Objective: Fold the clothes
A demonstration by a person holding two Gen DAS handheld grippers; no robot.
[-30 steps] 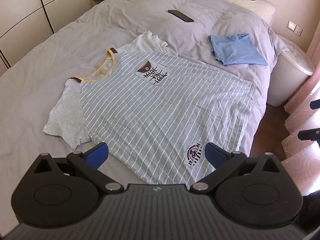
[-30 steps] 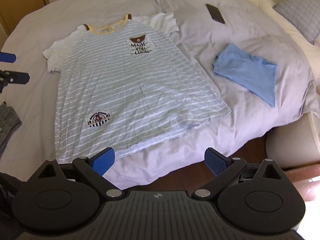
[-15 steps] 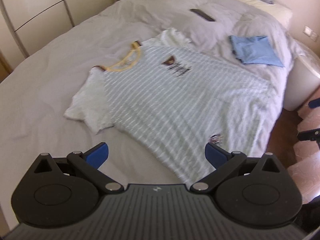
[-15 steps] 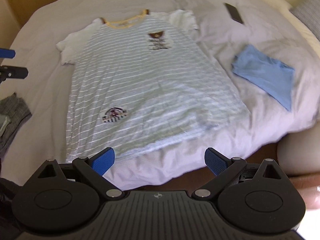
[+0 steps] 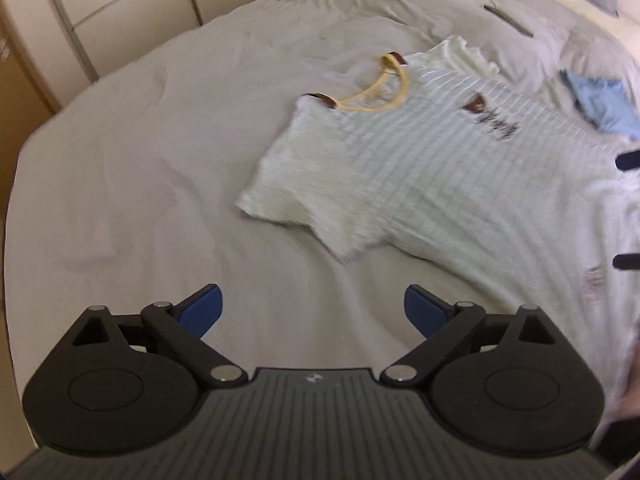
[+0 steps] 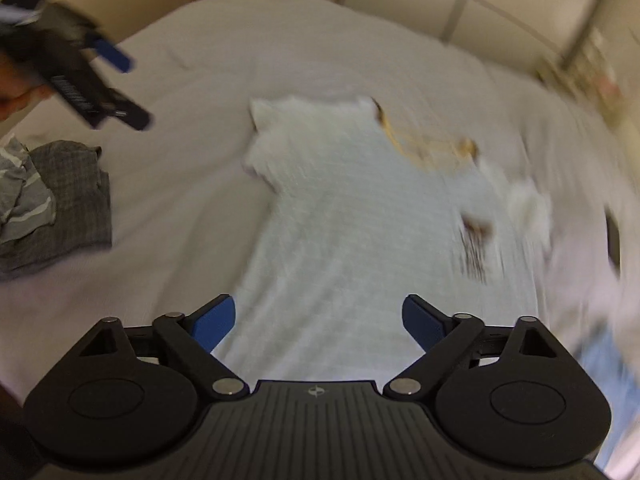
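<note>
Striped T-shirt (image 5: 460,168), spread flat on grey bed (image 5: 160,160); both grippers wide open and empty.
Left gripper (image 5: 312,312) above bare bedding, just beside the shirt's sleeve. Right gripper (image 6: 318,316) over the shirt's lower body; view blurred. Yellow collar (image 5: 384,92). Folded blue garment (image 5: 604,104) beyond the shirt; grey clothes pile (image 6: 52,204) well apart.

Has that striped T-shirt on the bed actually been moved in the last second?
No. The striped T-shirt still lies flat, the folded blue garment and phone beside it as before; only the cameras swung.
</note>
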